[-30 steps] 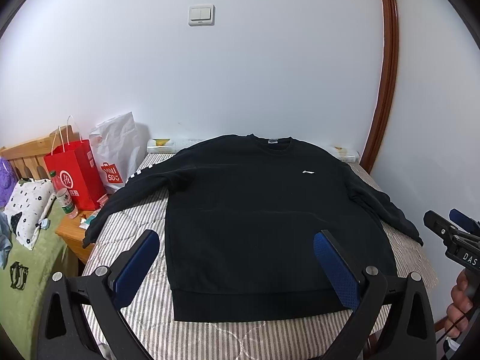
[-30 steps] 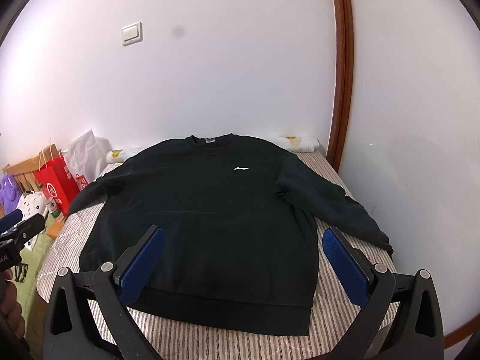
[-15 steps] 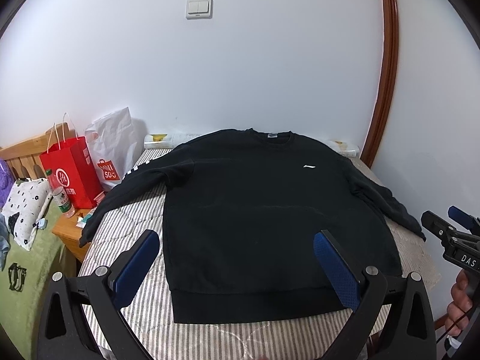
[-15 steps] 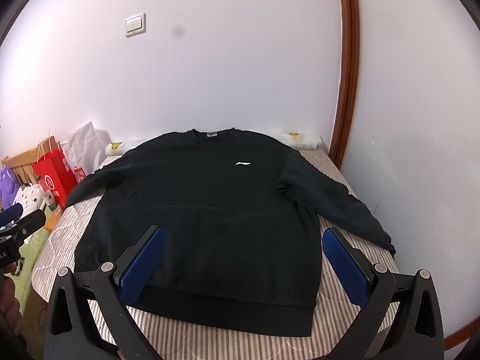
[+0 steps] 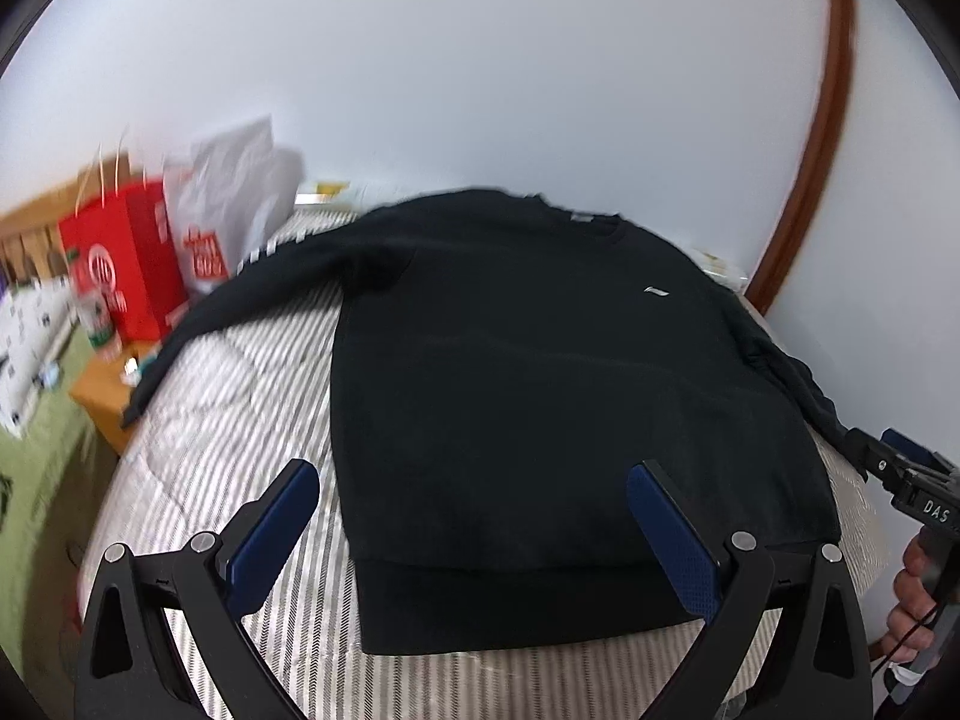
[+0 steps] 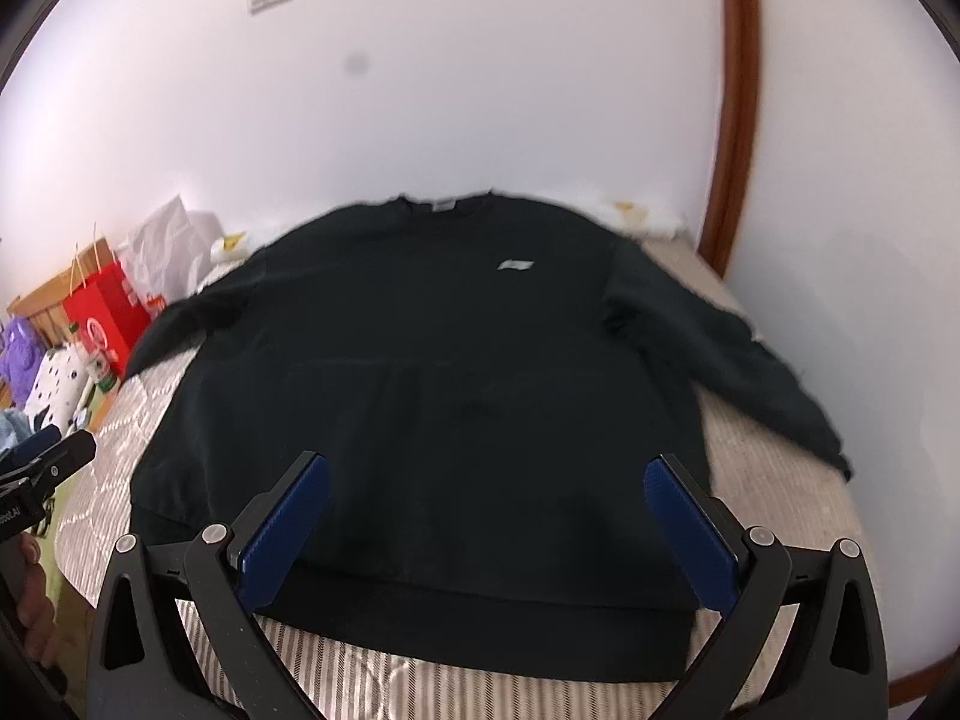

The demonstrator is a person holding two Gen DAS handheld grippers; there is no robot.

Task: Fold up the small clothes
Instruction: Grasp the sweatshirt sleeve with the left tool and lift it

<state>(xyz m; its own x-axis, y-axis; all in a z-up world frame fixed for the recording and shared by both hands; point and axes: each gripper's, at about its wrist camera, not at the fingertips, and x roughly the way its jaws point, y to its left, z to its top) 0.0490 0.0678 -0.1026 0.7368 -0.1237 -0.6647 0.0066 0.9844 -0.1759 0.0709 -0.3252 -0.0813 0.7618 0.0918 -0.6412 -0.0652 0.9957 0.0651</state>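
Both grippers were wide apart and held nothing. Left gripper (image 5: 474, 498) hung over the near left part of the black sweater (image 5: 540, 396), and the right gripper (image 6: 486, 498) hung over its near hem. That sweater lay flat on the striped bed (image 5: 228, 414), front side up. Its long way ran from the hem near the grippers to the collar by the white wall (image 6: 480, 90). One sleeve stretched out toward a red bag (image 5: 120, 264), the other toward the brown door frame (image 6: 735, 120)
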